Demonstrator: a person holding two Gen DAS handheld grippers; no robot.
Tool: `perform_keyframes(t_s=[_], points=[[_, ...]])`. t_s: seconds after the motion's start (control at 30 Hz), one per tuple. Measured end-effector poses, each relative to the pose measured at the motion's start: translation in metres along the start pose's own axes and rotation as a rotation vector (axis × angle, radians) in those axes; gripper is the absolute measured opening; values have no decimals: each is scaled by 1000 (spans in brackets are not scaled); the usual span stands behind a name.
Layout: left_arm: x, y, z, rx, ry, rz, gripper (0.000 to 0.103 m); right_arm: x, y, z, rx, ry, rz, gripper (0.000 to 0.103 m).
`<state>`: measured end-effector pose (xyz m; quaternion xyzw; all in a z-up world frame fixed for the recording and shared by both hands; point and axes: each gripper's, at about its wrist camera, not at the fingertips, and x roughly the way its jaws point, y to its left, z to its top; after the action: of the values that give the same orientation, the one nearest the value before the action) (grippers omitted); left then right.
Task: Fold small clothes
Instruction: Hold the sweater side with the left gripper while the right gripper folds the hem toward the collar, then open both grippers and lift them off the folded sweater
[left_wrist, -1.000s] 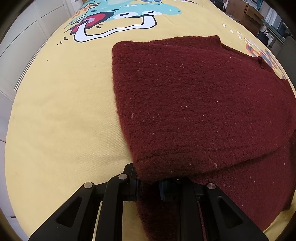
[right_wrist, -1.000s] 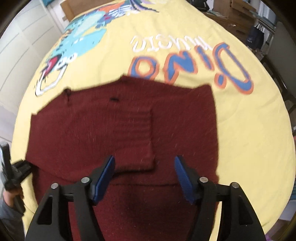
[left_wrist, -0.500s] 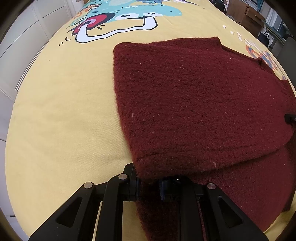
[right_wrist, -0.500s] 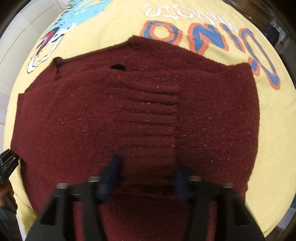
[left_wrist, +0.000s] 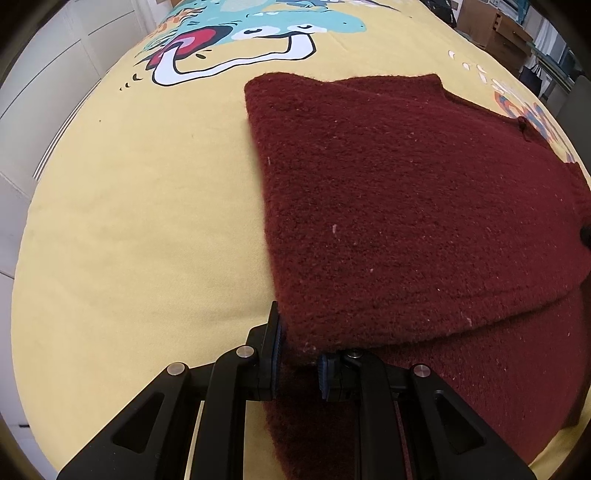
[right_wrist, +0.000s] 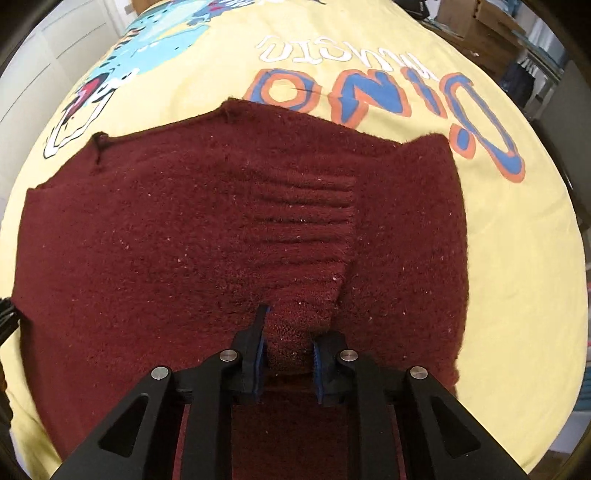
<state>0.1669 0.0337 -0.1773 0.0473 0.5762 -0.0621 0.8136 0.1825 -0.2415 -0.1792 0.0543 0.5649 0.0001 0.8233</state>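
A dark red knitted sweater (left_wrist: 406, 206) lies on a yellow printed sheet (left_wrist: 147, 221), with one part folded over the rest. My left gripper (left_wrist: 299, 354) is shut on the near corner of the folded layer. In the right wrist view the sweater (right_wrist: 184, 240) fills the middle, with a ribbed cuff (right_wrist: 306, 236) lying on top. My right gripper (right_wrist: 288, 350) is shut on the near end of that ribbed cuff. The left gripper's tip shows at the far left edge of the right wrist view (right_wrist: 5, 317).
The sheet carries a dinosaur print (left_wrist: 240, 37) and large blue and orange letters (right_wrist: 388, 96). White cabinet doors (left_wrist: 44, 74) stand to the left. Cardboard boxes (left_wrist: 491, 26) and clutter are at the far right, beyond the sheet's edge.
My right gripper moved forward over the sweater and closed on the ribbed cuff; it was open a second ago. My left gripper kept its hold and barely moved.
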Motion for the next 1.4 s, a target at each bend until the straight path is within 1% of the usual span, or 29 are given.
perform_keyframes(t_s=[0.03, 0.07, 0.13, 0.17, 0.2, 0.23, 0.27, 0.3, 0.33, 0.37, 0.4, 0.43, 0.47, 0.5, 0.57, 0.6, 0.67, 0.73, 0.8, 0.87, 0.93, 1.0, 1.03, 1.1, 1.13, 1.2, 1.3, 1.4], points=[[-1, 2, 1, -6, 2, -4, 15, -3, -1, 1, 11, -5, -5, 32], [-2, 3, 1, -9, 5, -6, 15, -5, -2, 1, 17, -9, -10, 36], [-3, 6, 3, -16, 20, 3, 23, -13, -6, 0, 31, -25, -14, 51], [-5, 8, 4, -24, 26, 10, 26, -19, -8, -1, 34, -37, -13, 53], [-8, 10, 5, -36, 26, 19, 38, -25, -10, -2, 37, -48, -13, 57], [-14, 13, 5, -54, 17, 25, 55, -34, -12, -4, 40, -68, -14, 68], [-20, 16, 5, -67, 8, 23, 63, -40, -13, -5, 39, -81, -14, 75], [-27, 19, 5, -78, -3, 15, 76, -48, -14, -7, 38, -96, -11, 84], [-34, 21, 7, -84, -12, 6, 83, -55, -15, -10, 36, -116, -4, 85], [-42, 22, 7, -87, -24, 3, 85, -64, -15, -13, 33, -140, 0, 85], [-52, 23, 7, -90, -50, 11, 90, -71, -14, -18, 28, -156, -2, 86], [-58, 23, 8, -87, -65, 18, 98, -79, -13, -21, 22, -174, -5, 91], [-68, 20, 10, -72, -86, 22, 102, -84, -12, -22, 22, -186, -3, 94], [-73, 18, 12, -63, -97, 22, 102, -90, -10, -24, 23, -202, 6, 103], [-88, 10, 18, -50, -127, 14, 102, -100, -5, -25, 18, -228, 20, 103], [-94, 5, 21, -48, -143, -3, 102, -103, 0, -24, 13, -238, 22, 103], [-103, -10, 24, -40, -174, -47, 102, -108, 14, -24, -13, -259, 21, 103], [-105, -35, 33, -11, -205, -60, 102, -105, 31, -24, -43, -268, 22, 103], [-95, -64, 41, 27, -213, -57, 102, -96, 44, -25, -65, -258, 18, 103], [-77, -86, 46, 52, -187, -70, 102, -80, 57, -25, -85, -245, 9, 103], [-55, -103, 46, 52, -160, -74, 102, -62, 65, -27, -96, -235, -1, 103], [-38, -110, 38, 46, -131, -75, 102, -41, 70, -27, -96, -216, 0, 103], [-26, -112, 40, 49, -114, -73, 102, -31, 71, -28, -97, -207, 2, 103], [-13, -118, 31, 62, -84, -52, 102, -11, 73, -29, -113, -178, -12, 103], [-5, -118, 27, 70, -74, -35, 102, -1, 72, -31, -127, -167, -35, 103], [1, -114, 19, 79, -80, -18, 102, 7, 65, -32, -133, -168, -50, 103], [1, -98, 14, 68, -92, -13, 102, 9, 44, -31, -82, -171, -37, 103], [3, -75, 11, 28, -87, -17, 102, 10, 20, -31, -30, -166, -28, 103]])
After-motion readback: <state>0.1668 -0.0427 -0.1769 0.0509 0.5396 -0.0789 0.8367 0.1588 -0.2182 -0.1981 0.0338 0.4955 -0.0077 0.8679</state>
